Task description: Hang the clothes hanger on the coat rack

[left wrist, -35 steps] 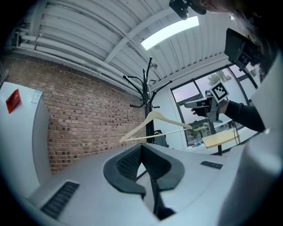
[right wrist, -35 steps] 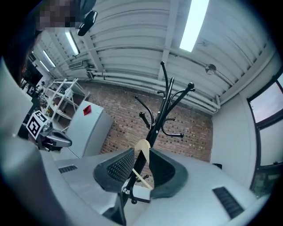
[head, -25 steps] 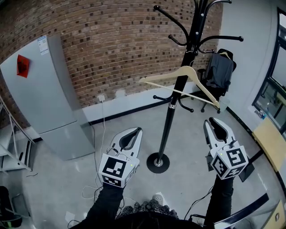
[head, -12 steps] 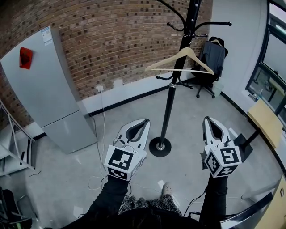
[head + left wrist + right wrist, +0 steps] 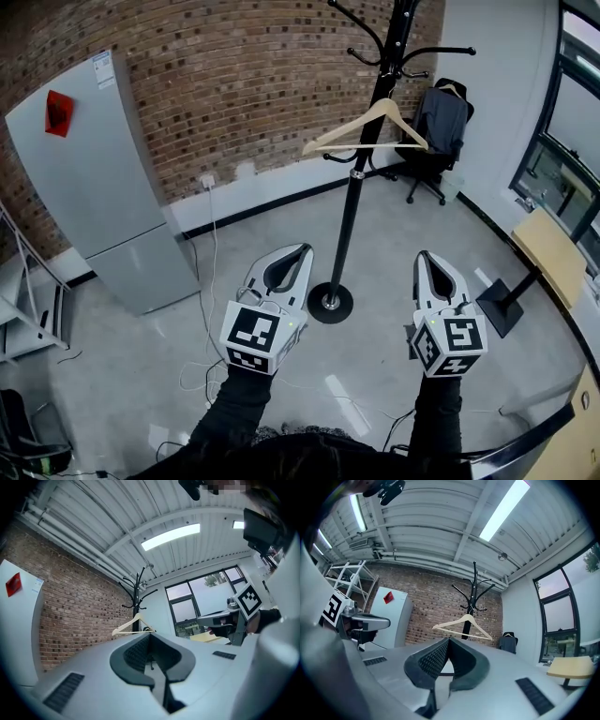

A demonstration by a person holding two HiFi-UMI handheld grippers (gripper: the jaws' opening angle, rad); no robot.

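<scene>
A pale wooden hanger [image 5: 367, 124] hangs by its hook from an arm of the black coat rack [image 5: 354, 178], whose round base [image 5: 330, 302] stands on the grey floor. My left gripper [image 5: 301, 250] is shut and empty, low and to the left of the pole. On the other side of the pole my right gripper [image 5: 423, 255] is also shut and holds nothing. Both are well short of the hanger. In the left gripper view the hanger [image 5: 132, 626] and rack [image 5: 137, 591] show beyond the shut jaws. The right gripper view shows the hanger [image 5: 463, 623] on the rack [image 5: 473, 595].
A grey fridge [image 5: 94, 178] stands against the brick wall at left. An office chair with a dark jacket [image 5: 439, 120] sits behind the rack. A wooden table [image 5: 550, 255] with a black foot [image 5: 501, 309] is at right. Cables [image 5: 202, 370] trail over the floor.
The rack and hanger now look farther off and higher in the head view. Both grippers stay shut and empty; the right one has shifted a little left.
</scene>
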